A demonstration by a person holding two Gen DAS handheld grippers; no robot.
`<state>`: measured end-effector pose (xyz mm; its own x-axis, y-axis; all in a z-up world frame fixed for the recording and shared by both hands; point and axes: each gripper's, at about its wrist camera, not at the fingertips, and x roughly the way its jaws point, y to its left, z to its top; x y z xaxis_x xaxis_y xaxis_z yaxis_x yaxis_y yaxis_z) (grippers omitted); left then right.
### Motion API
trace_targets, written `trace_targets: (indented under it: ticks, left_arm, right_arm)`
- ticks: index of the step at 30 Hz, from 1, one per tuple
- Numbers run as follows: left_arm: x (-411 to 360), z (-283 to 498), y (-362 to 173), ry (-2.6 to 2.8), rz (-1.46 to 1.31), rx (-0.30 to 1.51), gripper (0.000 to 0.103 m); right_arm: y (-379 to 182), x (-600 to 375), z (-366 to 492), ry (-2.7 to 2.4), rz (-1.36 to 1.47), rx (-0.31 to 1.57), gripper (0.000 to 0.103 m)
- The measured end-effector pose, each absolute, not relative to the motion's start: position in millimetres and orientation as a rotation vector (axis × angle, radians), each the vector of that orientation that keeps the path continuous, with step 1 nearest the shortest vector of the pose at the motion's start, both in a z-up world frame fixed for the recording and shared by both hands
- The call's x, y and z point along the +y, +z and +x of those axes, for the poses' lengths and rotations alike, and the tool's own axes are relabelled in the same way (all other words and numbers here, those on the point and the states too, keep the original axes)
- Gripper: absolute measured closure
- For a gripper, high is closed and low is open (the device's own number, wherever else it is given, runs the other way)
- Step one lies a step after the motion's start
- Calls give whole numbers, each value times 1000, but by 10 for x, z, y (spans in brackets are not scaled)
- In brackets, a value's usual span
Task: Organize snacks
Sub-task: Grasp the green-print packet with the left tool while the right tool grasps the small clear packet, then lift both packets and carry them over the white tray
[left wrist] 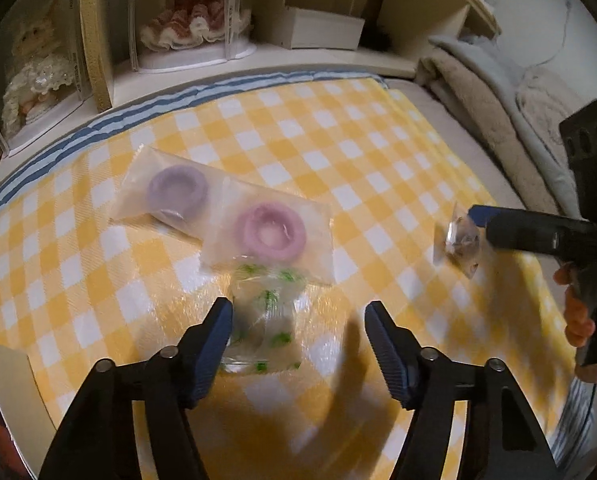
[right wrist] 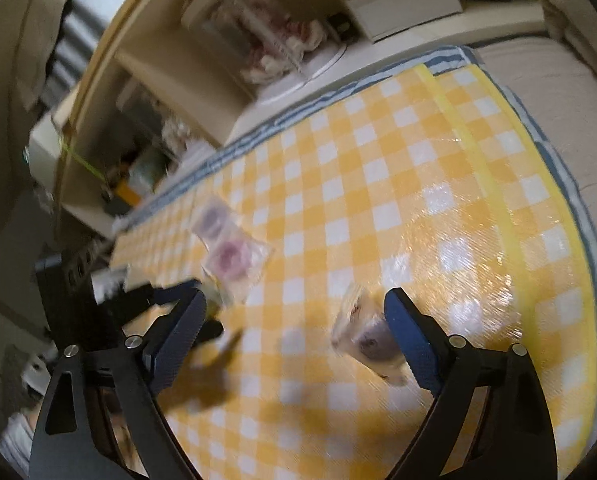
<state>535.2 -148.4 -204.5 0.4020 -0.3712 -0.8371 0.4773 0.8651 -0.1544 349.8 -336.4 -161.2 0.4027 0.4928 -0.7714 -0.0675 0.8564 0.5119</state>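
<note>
On the yellow checked cloth lie a clear packet with a purple ring snack and one with a pink ring snack, overlapping. Just below them sits a clear green-printed packet. My left gripper is open over it, with its left finger against the packet and a wide gap to the right finger. My right gripper is open too. A small clear packet with a dark snack lies tilted by its right finger; the same packet shows at that gripper's tip in the left wrist view.
A cream shelf unit at the back holds dolls in clear cases and a white box. Folded blankets lie at the right. A person's hand grips the right gripper's handle. The cloth's yellow border runs along the right side.
</note>
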Motion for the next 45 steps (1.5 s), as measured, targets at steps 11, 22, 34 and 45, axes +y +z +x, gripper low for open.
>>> trace_targets:
  ticks: [11,22,34,45]
  left_arm:
    - [-1468,5242,-2037,-379,51,1080,73]
    - [-1383,4964,-1766,-388,-16,1046,75]
    - [-1094,4365,-1027,-405,-62,915,75]
    - [-453,3542,-323,-364,-46,796,74]
  right_arm:
    - [-1745,-3137,3192,305,161,1194,51]
    - [-1673,-3135,3117,236,174,1146,76]
    - [-1040,-3012,2958,243,274,1023,76]
    - [-512,-2580,2652,300,284,938,76]
